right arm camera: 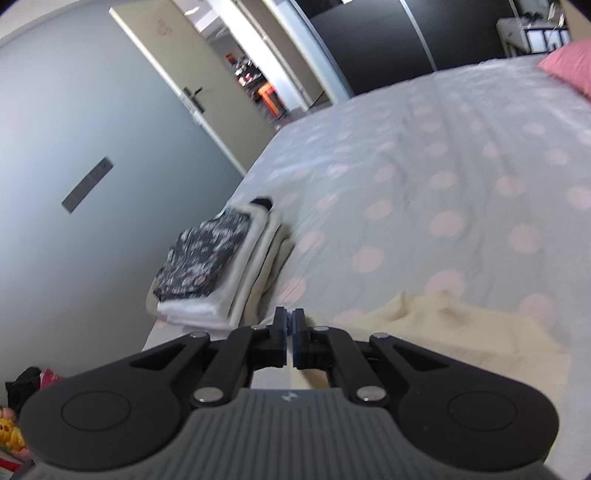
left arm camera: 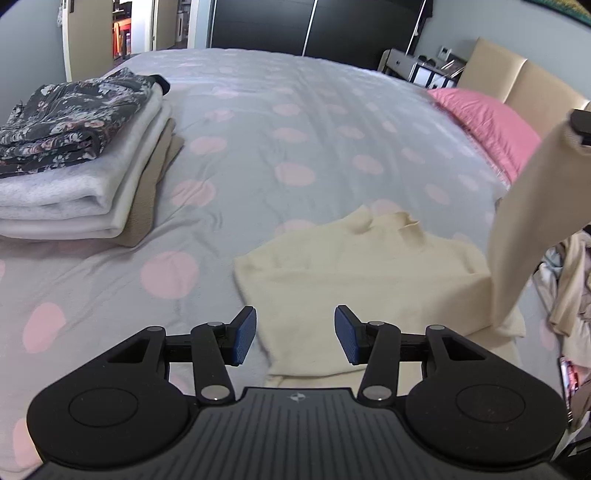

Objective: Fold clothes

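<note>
A home bedroom: a bed (left arm camera: 295, 122) with polka-dot cover, pink pillow (left arm camera: 487, 118), padded headboard (left arm camera: 517, 77), dark wardrobe (left arm camera: 314, 26).

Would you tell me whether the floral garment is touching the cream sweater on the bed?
Apart. The left wrist view shows the floral garment atop a folded pile, with bare bedspread separating it from the cream sweater.

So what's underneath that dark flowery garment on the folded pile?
Under the dark floral garment lie folded pale grey-white pieces, then a beige piece at the bottom, resting on the spotted bedcover. How many items are in the stack is hidden by the folds.
</note>
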### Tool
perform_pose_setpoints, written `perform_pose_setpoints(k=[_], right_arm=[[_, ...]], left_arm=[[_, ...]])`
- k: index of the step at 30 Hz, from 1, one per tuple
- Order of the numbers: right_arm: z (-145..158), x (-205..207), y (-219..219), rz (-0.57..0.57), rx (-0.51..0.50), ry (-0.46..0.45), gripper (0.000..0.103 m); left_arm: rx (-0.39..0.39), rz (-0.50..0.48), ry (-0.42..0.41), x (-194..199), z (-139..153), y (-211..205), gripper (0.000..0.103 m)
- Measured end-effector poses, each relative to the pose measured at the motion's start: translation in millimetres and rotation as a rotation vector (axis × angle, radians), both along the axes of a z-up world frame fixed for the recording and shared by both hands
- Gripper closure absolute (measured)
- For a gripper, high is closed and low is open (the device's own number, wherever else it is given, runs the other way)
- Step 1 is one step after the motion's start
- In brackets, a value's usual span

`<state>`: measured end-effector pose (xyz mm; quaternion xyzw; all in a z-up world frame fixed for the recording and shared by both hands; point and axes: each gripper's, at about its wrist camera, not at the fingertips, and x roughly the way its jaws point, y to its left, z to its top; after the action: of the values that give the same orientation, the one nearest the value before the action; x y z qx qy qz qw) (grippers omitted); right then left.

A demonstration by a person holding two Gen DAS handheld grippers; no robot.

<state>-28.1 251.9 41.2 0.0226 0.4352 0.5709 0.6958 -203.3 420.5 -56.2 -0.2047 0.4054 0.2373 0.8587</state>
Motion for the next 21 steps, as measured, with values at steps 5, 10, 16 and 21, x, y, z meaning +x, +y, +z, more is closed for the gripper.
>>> perform_pose_setpoints(k=[5, 10, 16, 21], right_arm=[[-43, -13, 38, 0.055, -0.075, 0.027, 0.097], [-65, -15, 47, 0.057, -0.113, 0.037, 0.094], [-75, 1, 24, 0.019, -0.148, 0.006, 0.088], [-98, 19, -19, -0.022, -0.214, -0.032, 0.075]], left_arm=[[0.001, 0.001, 0.04, 0, -8, 5, 0.058], [-0.002, 0.012, 0.052, 0, -12, 8, 0.058], [0.017, -0.02, 0.056, 8, -23, 9, 0.058], [-0.029, -0.024, 0.061, 25, -44, 21, 0.058]])
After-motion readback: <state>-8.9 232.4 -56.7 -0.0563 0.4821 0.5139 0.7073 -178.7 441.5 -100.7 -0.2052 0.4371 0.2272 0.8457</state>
